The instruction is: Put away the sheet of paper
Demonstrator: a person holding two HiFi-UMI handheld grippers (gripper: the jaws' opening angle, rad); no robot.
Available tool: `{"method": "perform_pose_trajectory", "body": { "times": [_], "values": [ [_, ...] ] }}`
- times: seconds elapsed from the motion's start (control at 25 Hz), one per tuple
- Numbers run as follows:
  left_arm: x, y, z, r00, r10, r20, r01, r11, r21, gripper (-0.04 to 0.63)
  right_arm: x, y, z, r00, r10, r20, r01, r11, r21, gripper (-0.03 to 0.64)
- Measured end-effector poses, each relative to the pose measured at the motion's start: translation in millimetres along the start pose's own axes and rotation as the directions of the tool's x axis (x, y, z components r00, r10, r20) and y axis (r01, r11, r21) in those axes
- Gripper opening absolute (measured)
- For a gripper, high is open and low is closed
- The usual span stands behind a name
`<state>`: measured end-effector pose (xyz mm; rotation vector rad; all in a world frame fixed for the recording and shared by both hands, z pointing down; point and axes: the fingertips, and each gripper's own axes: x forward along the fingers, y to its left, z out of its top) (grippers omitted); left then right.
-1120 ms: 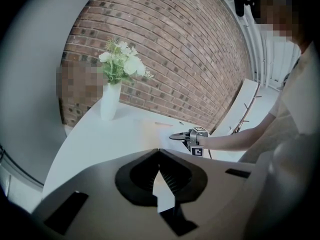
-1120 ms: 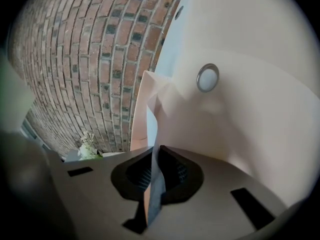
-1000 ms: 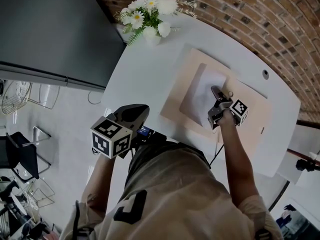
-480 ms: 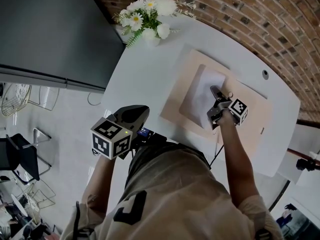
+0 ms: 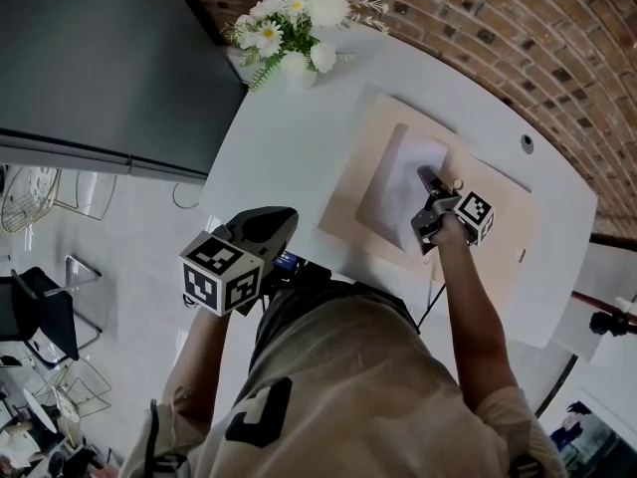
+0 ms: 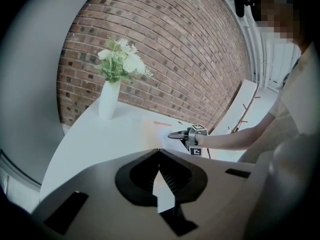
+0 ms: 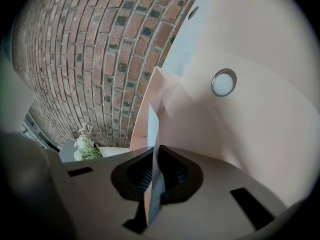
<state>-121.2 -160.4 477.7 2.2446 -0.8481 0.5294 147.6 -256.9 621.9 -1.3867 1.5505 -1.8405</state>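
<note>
Two grippers are in play over a white desk. The right gripper has its jaws pressed together on the near edge of the sheet of paper, which runs edge-on straight up between them in the right gripper view, so the white sheet stretches away ahead of the jaws, tilted off the surface. Under and all around those jaws lies a large beige mat, flat on the desk, with the sheet inside its outline. Far ahead of the right jaws and off to their left stands a white vase of flowers at the desk's far edge, with a brick wall behind it. The left gripper hangs at the near edge of the desk, well apart from the sheet; its jaws meet at the tips with nothing between them, and the other gripper shows ahead of them and slightly to their right
</note>
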Motion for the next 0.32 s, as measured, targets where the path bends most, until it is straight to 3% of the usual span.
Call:
{"method": "perform_pose_trajectory", "body": {
  "times": [0.32],
  "values": [
    [-4.6,-2.6,-1.1,1.000,0.005,0.004,-0.005,1.000,0.001,0.015,-2.1,2.0,-1.0,1.000,-0.003,0.000,0.003,1.000,-0.014,0.023]
  ]
}}
